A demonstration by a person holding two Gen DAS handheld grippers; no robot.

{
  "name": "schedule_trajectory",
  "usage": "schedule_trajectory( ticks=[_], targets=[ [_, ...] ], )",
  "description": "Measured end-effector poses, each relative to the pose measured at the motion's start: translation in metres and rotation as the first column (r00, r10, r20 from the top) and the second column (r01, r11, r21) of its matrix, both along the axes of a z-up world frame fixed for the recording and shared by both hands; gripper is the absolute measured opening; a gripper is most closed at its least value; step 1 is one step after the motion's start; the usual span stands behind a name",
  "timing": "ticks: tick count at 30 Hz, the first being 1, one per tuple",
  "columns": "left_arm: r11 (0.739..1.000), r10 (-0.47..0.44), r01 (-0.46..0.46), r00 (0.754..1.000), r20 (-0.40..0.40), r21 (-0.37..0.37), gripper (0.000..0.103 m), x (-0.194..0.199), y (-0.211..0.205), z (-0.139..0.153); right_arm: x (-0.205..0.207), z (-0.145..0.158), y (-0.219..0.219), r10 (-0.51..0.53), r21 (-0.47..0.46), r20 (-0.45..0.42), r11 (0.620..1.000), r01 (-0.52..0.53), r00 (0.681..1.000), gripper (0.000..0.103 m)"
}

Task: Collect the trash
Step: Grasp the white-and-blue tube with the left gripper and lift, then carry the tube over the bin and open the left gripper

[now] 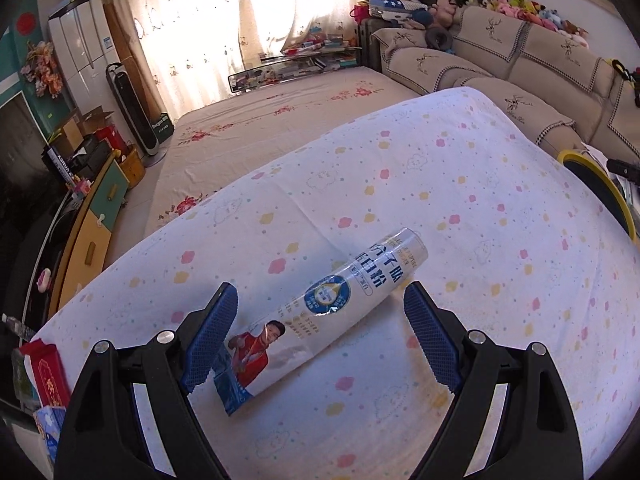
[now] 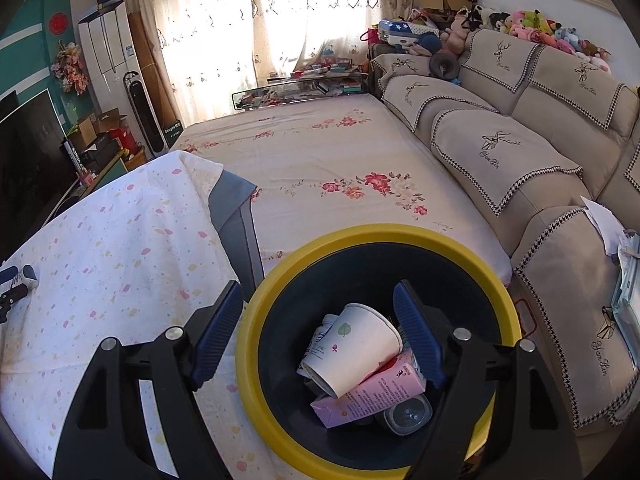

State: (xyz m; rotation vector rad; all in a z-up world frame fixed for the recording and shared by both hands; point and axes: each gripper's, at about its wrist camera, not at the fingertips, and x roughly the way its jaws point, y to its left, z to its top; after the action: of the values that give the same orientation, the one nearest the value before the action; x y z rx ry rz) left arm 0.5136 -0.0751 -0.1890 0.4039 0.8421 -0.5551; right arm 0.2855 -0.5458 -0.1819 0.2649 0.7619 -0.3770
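Observation:
A white tube-shaped package (image 1: 320,316) with blue print and a man's picture lies on its side on the cloud-patterned cloth (image 1: 460,208). My left gripper (image 1: 320,340) is open, its blue pads on either side of the package's near end, not touching it. My right gripper (image 2: 320,332) is open and empty above a dark bin with a yellow rim (image 2: 248,380). The bin holds a white paper cup (image 2: 352,344), a pink carton (image 2: 372,394) and a clear lid or cup (image 2: 408,414). The bin's rim also shows in the left wrist view (image 1: 600,188).
A flowered mattress (image 2: 320,152) lies beyond the clothed table. A beige sofa (image 2: 520,152) runs along the right, with papers (image 2: 624,276) on its arm. A red packet (image 1: 46,372) sits at the table's left edge. A TV stand and boxes (image 1: 80,168) line the left wall.

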Motion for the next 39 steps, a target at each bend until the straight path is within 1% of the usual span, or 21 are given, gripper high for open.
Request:
schedule_trajectory(
  ticks=[2, 3, 4, 5, 8, 9, 10, 13, 16, 19, 23, 27, 30, 33, 39],
  targets=[
    [1.0, -0.025, 0.025, 0.999, -0.02, 0.012, 0.081, 0.007, -0.004, -0.004, 0.0, -0.001, -0.002, -0.001, 0.002, -0.003, 1.0, 0.001, 1.0, 0.073],
    [0.999, -0.035, 0.035, 0.999, -0.028, 0.0, 0.078, 0.008, -0.005, -0.004, 0.0, -0.002, -0.002, -0.001, 0.005, -0.004, 1.0, 0.001, 1.0, 0.073],
    [0.999, -0.042, 0.042, 0.998, -0.046, -0.012, 0.071, 0.009, -0.007, -0.005, 0.0, -0.002, -0.003, -0.003, 0.007, -0.004, 1.0, 0.003, 1.0, 0.073],
    [0.999, -0.045, 0.044, 0.997, -0.062, -0.02, 0.068, 0.012, -0.009, -0.004, 0.0, -0.003, -0.004, -0.003, 0.01, -0.005, 1.0, 0.003, 1.0, 0.073],
    [0.998, -0.056, 0.054, 0.994, -0.089, -0.031, 0.048, 0.011, -0.016, -0.002, -0.001, -0.005, -0.005, 0.002, 0.022, -0.007, 1.0, -0.001, 1.0, 0.073],
    [0.998, -0.056, 0.053, 0.994, -0.096, -0.033, 0.046, 0.008, -0.018, -0.002, -0.002, -0.005, -0.005, 0.003, 0.027, -0.005, 1.0, -0.002, 1.0, 0.073],
    [0.998, -0.054, 0.05, 0.993, -0.101, -0.034, 0.042, 0.005, -0.02, -0.002, -0.003, -0.005, -0.005, 0.005, 0.031, -0.003, 1.0, -0.004, 1.0, 0.073],
    [0.999, -0.032, 0.03, 0.994, -0.105, -0.02, 0.036, -0.005, -0.029, -0.002, -0.008, -0.006, -0.007, 0.007, 0.043, 0.004, 0.999, -0.007, 1.0, 0.073],
    [0.999, -0.022, 0.018, 0.992, -0.123, -0.035, 0.033, -0.022, -0.041, 0.001, -0.016, -0.004, -0.01, 0.006, 0.053, 0.014, 0.999, -0.007, 1.0, 0.073],
    [0.999, -0.025, 0.02, 0.99, -0.136, -0.038, 0.032, -0.041, -0.061, 0.001, -0.027, -0.001, -0.016, 0.0, 0.063, 0.028, 0.998, -0.002, 1.0, 0.073],
    [0.998, -0.039, 0.032, 0.99, -0.136, -0.051, 0.031, -0.066, -0.098, 0.002, -0.046, 0.005, -0.026, -0.017, 0.074, 0.051, 0.997, 0.013, 0.999, 0.073],
    [0.995, -0.057, 0.045, 0.988, -0.146, -0.089, 0.028, -0.084, -0.139, 0.011, -0.07, 0.011, -0.042, -0.041, 0.086, 0.076, 0.996, 0.034, 0.996, 0.073],
    [0.991, -0.091, 0.074, 0.984, -0.151, -0.114, 0.028, -0.097, -0.176, 0.018, -0.089, 0.017, -0.052, -0.064, 0.089, 0.098, 0.994, 0.056, 0.993, 0.073],
    [0.984, -0.143, 0.125, 0.979, -0.148, -0.124, 0.028, -0.112, -0.22, 0.024, -0.11, 0.023, -0.063, -0.091, 0.094, 0.124, 0.992, 0.08, 0.988, 0.073],
    [0.957, -0.274, 0.252, 0.949, -0.158, -0.144, 0.028, -0.147, -0.305, 0.033, -0.148, 0.031, -0.084, -0.138, 0.103, 0.169, 0.987, 0.121, 0.976, 0.073]
  ],
)
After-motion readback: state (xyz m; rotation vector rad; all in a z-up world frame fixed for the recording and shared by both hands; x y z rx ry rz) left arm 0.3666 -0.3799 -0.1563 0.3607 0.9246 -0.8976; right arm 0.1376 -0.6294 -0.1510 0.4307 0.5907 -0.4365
